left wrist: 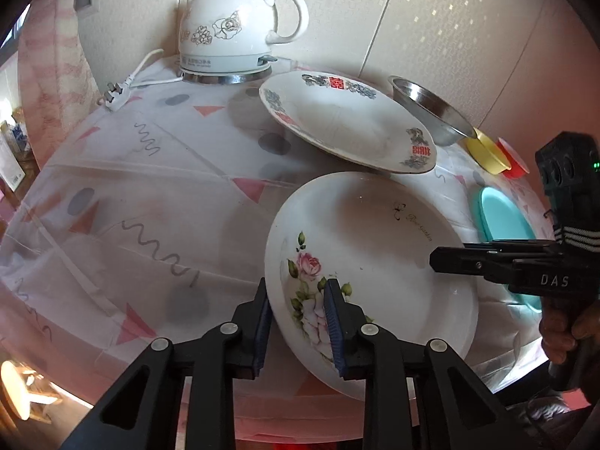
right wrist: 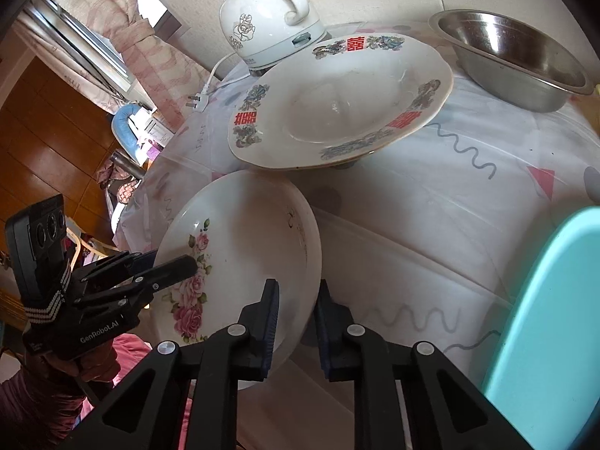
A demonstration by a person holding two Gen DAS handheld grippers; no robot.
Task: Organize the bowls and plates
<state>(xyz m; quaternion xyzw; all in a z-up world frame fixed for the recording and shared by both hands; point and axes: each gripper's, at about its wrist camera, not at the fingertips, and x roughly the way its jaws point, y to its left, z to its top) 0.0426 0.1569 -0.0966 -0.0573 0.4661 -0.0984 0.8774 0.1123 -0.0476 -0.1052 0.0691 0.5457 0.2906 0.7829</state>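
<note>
Left gripper (left wrist: 298,322) clamps the near rim of the rose plate (left wrist: 375,262); right gripper (right wrist: 298,322) pinches its opposite rim, so both grip it, tilted, above the tablecloth (left wrist: 150,206). Judged early: nothing looks stacked yet. Just behind the rose plate sits the red-character plate (left wrist: 348,120), touching or nearly so; the likely stacking target. Behind that, a steel bowl (left wrist: 431,108); beside the rose plate, a teal plate (left wrist: 502,217), with yellow bowl (left wrist: 487,150) and red bowl (left wrist: 513,161) beyond. Kettle (left wrist: 232,30) and its plug (left wrist: 114,93) stand farthest back, clear of the path.

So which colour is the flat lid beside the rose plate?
The lid is turquoise, clearest in the right wrist view.
</note>
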